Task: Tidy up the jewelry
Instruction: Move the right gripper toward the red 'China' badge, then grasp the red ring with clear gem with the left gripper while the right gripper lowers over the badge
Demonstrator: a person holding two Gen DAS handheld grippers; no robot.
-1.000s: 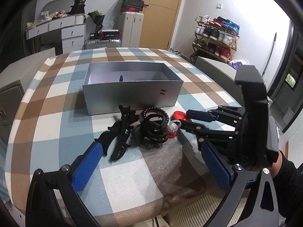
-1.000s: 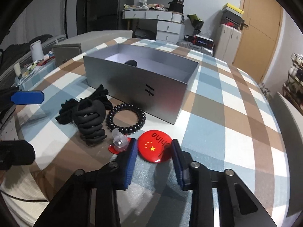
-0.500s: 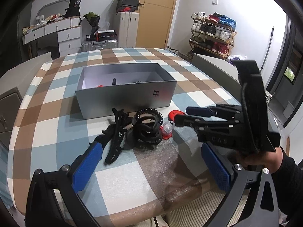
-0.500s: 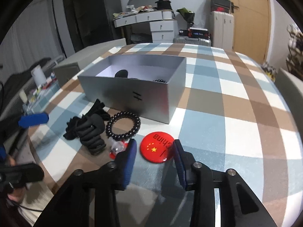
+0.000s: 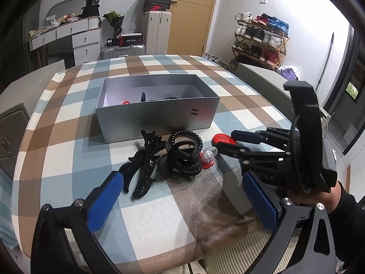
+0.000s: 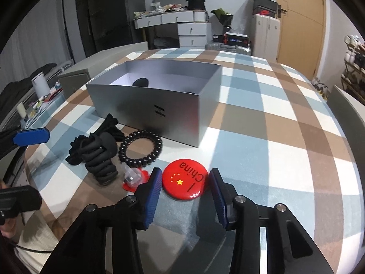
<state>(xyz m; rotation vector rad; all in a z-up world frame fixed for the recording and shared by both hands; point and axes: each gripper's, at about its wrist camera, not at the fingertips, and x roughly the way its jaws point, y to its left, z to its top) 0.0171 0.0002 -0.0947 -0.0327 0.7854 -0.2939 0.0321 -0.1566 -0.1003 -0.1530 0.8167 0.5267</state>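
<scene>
My right gripper (image 6: 186, 183) tips down toward the checked tablecloth (image 6: 285, 150), its blue pads (image 6: 154, 196) standing on either side of the red round badge (image 6: 185, 180). The jaws have just been opening; the badge lies flat between them and I see a sliver of gap on each side, so nothing is pinched. From the left wrist view that same gripper (image 5: 224, 141) reaches in from the right, my hand (image 5: 317, 194) wrapped round its handle, sleeve cut off at the edge.

My left gripper (image 5: 182, 196) hangs above the near edge of the table, jaws spread wide with nothing between them.

Just left of the badge sits a small clear piece on a red base (image 6: 134, 179); what it is I cannot tell. Beyond it lie the black beaded bracelet (image 6: 140, 148) and a heap of black hair claws (image 6: 95, 153), overlapping so I cannot count them. The grey box (image 6: 159, 98) stands open behind; its front wall hides most of the contents, with only a dark lump (image 6: 140, 82) showing.
</scene>
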